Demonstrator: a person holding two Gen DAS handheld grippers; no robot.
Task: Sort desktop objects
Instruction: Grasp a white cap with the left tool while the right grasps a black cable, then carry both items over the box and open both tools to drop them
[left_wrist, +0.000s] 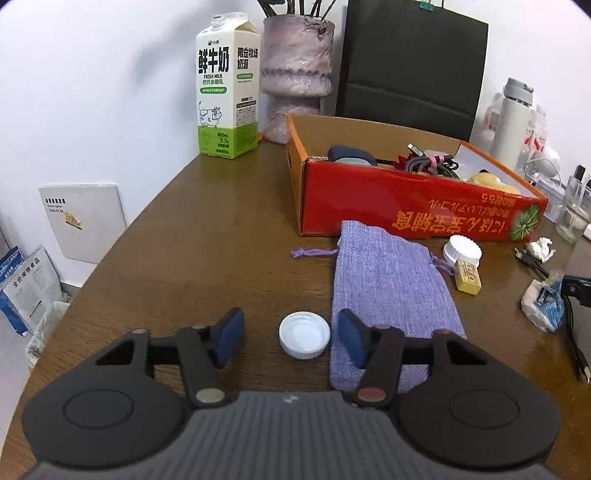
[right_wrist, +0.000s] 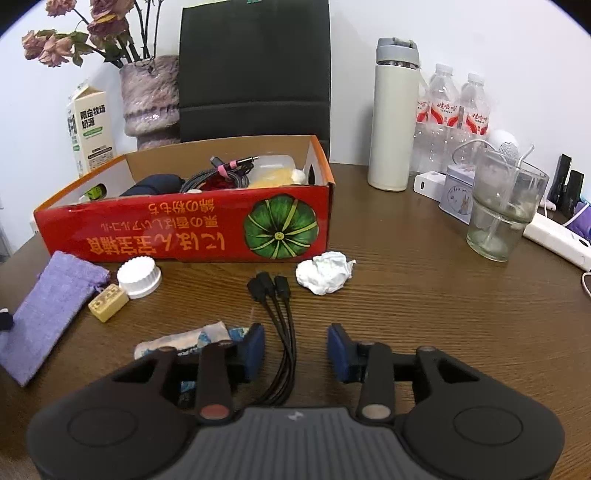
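Note:
My left gripper (left_wrist: 291, 338) is open, its jaws either side of a small white cap (left_wrist: 304, 334) lying open side up on the table. A purple cloth pouch (left_wrist: 391, 295) lies just right of it, under the right finger. My right gripper (right_wrist: 295, 350) is open over a black three-headed cable (right_wrist: 279, 325). A red cardboard box (right_wrist: 184, 229) holds cables and other items. A ribbed white lid (right_wrist: 139, 277), a yellow eraser (right_wrist: 108, 302), a crumpled tissue (right_wrist: 325, 272) and a blue-and-white wrapper (right_wrist: 192, 339) lie in front of it.
A milk carton (left_wrist: 226, 88), a vase (left_wrist: 295, 74) and a black bag (left_wrist: 410, 66) stand behind the box. On the right are a white flask (right_wrist: 393, 118), water bottles (right_wrist: 454, 107), a glass (right_wrist: 502, 206), a tin (right_wrist: 458, 192) and a power strip (right_wrist: 557, 236).

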